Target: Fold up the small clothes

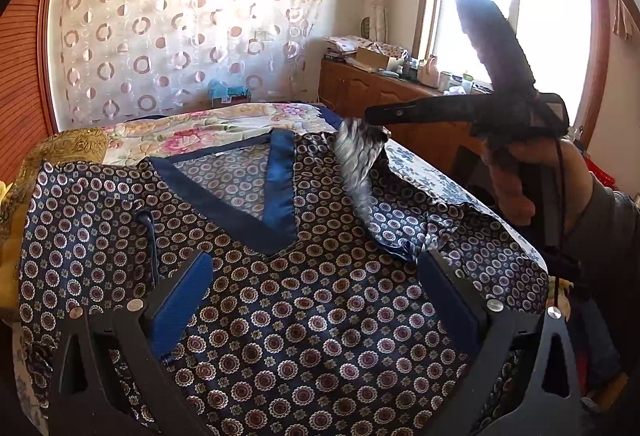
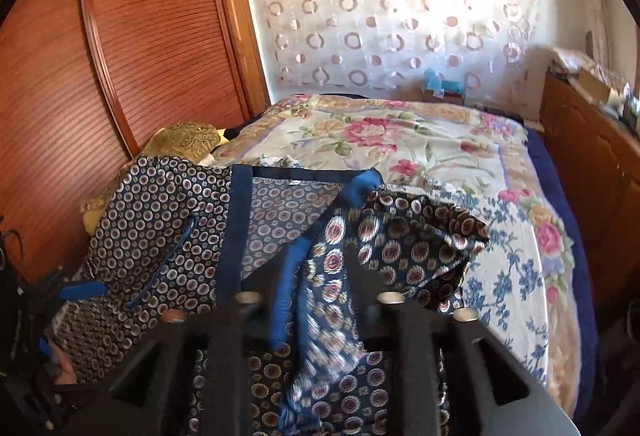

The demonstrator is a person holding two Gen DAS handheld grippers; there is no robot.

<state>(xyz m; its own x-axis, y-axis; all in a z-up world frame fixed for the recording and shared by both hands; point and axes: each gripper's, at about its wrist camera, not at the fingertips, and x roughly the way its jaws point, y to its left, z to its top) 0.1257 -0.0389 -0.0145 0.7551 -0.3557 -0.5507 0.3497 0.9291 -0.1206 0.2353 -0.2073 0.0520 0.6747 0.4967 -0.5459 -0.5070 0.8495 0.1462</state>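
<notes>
Patterned top (image 1: 320,296) under left tool (image 1: 316,300)

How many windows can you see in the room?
1. The window is on the far right wall in the left wrist view, above the wooden cabinet. The patterned curtain may hide another.

Patterned navy garments: one, a V-neck top (image 1: 280,316) with blue trim
Grippers: two, the left gripper (image 1: 316,312) and the right gripper (image 1: 372,115)
Blue pads on the left gripper's fingers (image 1: 184,308): two
Hands in view: one (image 1: 516,175)
Beds: one (image 2: 440,139)
Floral blankets: one (image 2: 400,131)
Windows: one (image 1: 540,15)
Wooden cabinets: one (image 1: 360,91)
Circle-print curtains: one (image 2: 400,15)
</notes>
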